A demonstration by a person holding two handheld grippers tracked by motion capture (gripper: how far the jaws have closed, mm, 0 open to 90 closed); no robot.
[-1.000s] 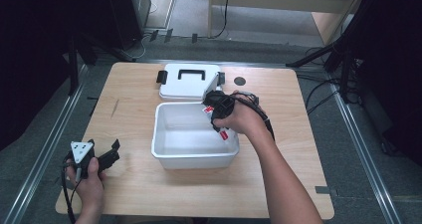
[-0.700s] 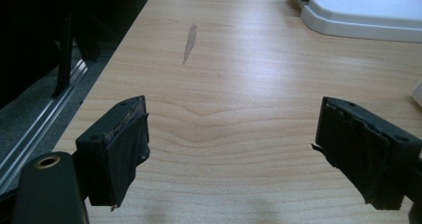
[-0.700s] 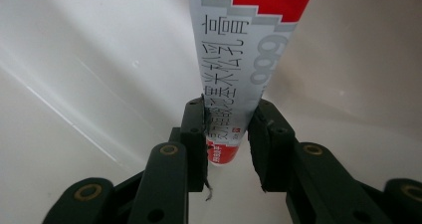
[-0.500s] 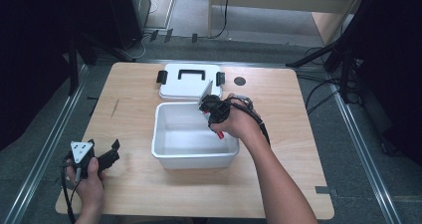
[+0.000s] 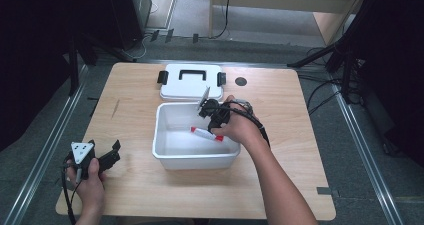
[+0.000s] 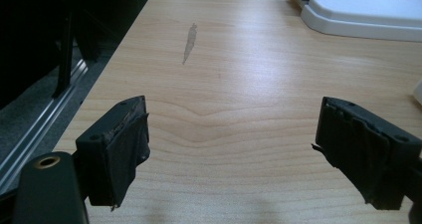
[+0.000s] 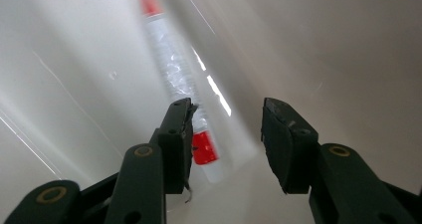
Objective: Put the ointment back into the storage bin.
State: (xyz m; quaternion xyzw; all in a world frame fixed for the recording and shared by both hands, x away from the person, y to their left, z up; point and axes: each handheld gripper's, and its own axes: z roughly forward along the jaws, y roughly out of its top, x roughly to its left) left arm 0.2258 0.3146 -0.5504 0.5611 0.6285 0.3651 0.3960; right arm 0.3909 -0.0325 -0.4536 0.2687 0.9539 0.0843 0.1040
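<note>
A white tube with red ends (image 5: pixel 206 133) lies on the floor of the white bin (image 5: pixel 195 160); in the right gripper view the tube (image 7: pixel 171 64) runs away past the left jaw. My right gripper (image 5: pixel 210 122) points down into the bin's right part. Its jaws (image 7: pixel 226 124) have just been opening and stand apart with nothing between them. At the table's front left, my left gripper (image 5: pixel 116 152) rests low over the wood, its jaws (image 6: pixel 239 149) wide open and empty.
The bin's white lid (image 5: pixel 191 82) with black handle and clips lies behind the bin, and its corner (image 6: pixel 368 15) shows far off in the left gripper view. A small dark disc (image 5: pixel 241 81) sits right of the lid. Bare wood surrounds the left gripper.
The right gripper shifted slightly left over the bin and let go of the tube, which now lies on the bin floor. The left hand has not moved.
</note>
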